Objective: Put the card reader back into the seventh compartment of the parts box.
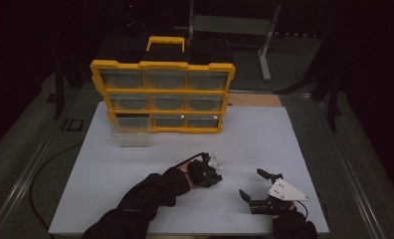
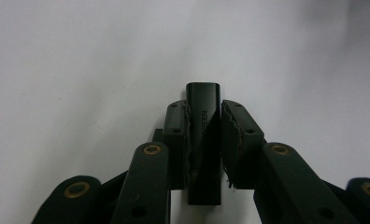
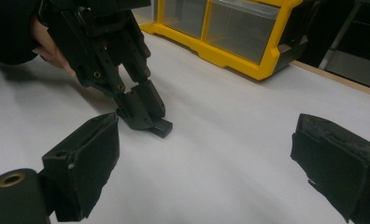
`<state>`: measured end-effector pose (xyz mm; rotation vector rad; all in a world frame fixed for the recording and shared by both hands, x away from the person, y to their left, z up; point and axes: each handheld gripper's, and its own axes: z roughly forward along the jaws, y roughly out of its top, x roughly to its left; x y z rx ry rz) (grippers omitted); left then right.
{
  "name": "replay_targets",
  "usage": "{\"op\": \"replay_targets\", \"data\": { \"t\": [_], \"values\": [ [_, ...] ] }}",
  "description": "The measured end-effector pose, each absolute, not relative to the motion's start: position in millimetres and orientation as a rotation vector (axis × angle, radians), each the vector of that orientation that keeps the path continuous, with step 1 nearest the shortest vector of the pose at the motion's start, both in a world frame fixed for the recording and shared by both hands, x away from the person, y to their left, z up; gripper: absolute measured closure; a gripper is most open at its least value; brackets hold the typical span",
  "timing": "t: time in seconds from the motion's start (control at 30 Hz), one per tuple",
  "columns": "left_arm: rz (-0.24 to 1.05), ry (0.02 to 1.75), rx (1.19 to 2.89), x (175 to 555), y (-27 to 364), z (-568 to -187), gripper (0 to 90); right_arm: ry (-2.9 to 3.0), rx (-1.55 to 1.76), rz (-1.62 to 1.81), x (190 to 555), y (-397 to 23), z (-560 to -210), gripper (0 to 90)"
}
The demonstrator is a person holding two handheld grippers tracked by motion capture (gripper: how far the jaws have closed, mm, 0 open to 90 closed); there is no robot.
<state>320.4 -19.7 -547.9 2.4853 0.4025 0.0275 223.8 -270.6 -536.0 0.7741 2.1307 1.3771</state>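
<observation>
Pick-up is in hand: the left gripper point(image 2: 203, 140) pinches a small black block point(image 2: 203, 105) lying on the white tabletop point(image 1: 264, 144), the right gripper point(image 3: 206, 163) waits spread, and a straight lift seemingly comes next.

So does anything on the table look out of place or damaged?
One clear drawer has been pulled from the yellow organizer and sits on the table, leaving the bottom-left slot dark. The left gripper pads look frayed along their edges where they flank a small black block.
</observation>
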Motion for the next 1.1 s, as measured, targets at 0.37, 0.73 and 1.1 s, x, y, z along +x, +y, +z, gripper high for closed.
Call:
{"op": "replay_targets", "data": {
  "t": [0.37, 0.73, 1.1],
  "values": [
    [0.010, 0.367, 2.517, 324, -22, -544, 73.6, 2.125, 0.775, 1.379, 224, -272, -536, 8.0],
    [0.040, 0.398, 2.498, 325, -6, -530, 73.5, 2.120, 0.776, 1.385, 224, -272, -535, 8.0],
    [0.091, 0.459, 2.469, 320, 25, -520, 73.4, 2.119, 0.773, 1.384, 224, -272, -534, 8.0]
  ]
}}
